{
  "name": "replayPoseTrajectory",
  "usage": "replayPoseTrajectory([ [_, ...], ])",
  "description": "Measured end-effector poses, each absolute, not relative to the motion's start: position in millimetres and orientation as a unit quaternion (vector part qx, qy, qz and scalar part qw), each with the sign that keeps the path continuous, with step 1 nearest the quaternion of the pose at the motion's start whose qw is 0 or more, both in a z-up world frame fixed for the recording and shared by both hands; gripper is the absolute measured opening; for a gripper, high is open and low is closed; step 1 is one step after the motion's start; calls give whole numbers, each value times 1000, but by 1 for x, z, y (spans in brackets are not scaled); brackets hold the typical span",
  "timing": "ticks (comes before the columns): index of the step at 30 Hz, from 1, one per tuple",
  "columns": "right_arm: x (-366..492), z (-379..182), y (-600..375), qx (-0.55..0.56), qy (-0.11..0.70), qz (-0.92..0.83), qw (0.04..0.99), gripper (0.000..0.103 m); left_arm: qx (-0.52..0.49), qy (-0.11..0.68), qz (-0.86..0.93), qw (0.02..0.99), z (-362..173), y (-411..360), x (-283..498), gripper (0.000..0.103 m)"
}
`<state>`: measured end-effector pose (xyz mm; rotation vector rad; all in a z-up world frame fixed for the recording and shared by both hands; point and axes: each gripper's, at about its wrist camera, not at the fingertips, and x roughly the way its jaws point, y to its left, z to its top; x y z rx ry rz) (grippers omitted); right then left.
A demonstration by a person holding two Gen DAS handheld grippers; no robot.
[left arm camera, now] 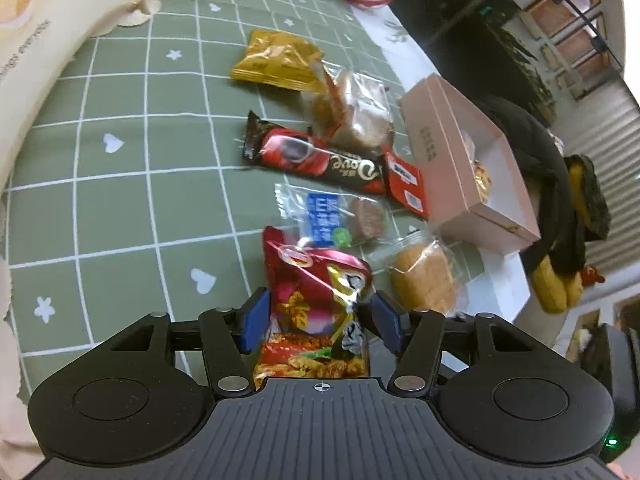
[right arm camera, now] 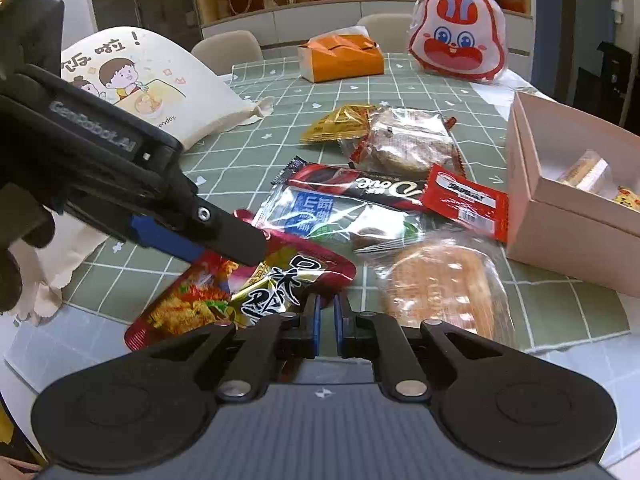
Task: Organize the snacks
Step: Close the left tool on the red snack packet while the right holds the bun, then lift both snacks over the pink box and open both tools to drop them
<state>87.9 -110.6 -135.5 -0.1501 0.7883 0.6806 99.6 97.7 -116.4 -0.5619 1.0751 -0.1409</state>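
Note:
A red foil snack pack (left arm camera: 316, 304) lies on the green checked tablecloth (left arm camera: 132, 184), between the blue pads of my left gripper (left arm camera: 322, 316); the jaws stand wide on either side of it, not squeezing. In the right wrist view the same pack (right arm camera: 248, 292) lies under the left gripper's fingers (right arm camera: 224, 236). My right gripper (right arm camera: 327, 320) is nearly shut and empty just in front of the pack's edge. A pink open box (right arm camera: 572, 208) with a few snacks inside stands at the right; it also shows in the left wrist view (left arm camera: 464, 160).
Loose snacks lie between pack and box: a Dove bar (right arm camera: 360, 186), a clear blue-label packet (right arm camera: 340, 220), a round bread (right arm camera: 440, 288), a small red packet (right arm camera: 468, 204), a yellow bag (right arm camera: 340, 124). A cream bag (right arm camera: 160, 84), orange box (right arm camera: 340, 58) and rabbit bag (right arm camera: 458, 36) stand behind.

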Motion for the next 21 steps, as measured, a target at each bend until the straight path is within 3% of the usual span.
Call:
replayPoseTrajectory([
  [4, 87, -130, -120, -51, 408, 316, 855, 12, -215, 526, -35, 822, -119, 91, 99, 53],
  [10, 71, -129, -131, -56, 416, 312, 852, 13, -211, 510, -56, 832, -123, 88, 84, 55],
  [14, 63, -130, -130, -71, 403, 314, 856, 13, -307, 520, -117, 788, -137, 98, 84, 55],
  [15, 63, -130, -131, -71, 402, 314, 857, 13, -325, 527, -126, 775, -140, 100, 83, 51],
  [16, 64, -130, -131, -70, 401, 315, 858, 13, -333, 539, -141, 761, -143, 100, 82, 34],
  [17, 64, -130, -133, -67, 400, 317, 857, 13, -334, 545, -155, 753, -144, 98, 79, 29],
  [21, 63, -131, -138, -58, 396, 320, 859, 13, -323, 541, -168, 758, -135, 85, 66, 28],
])
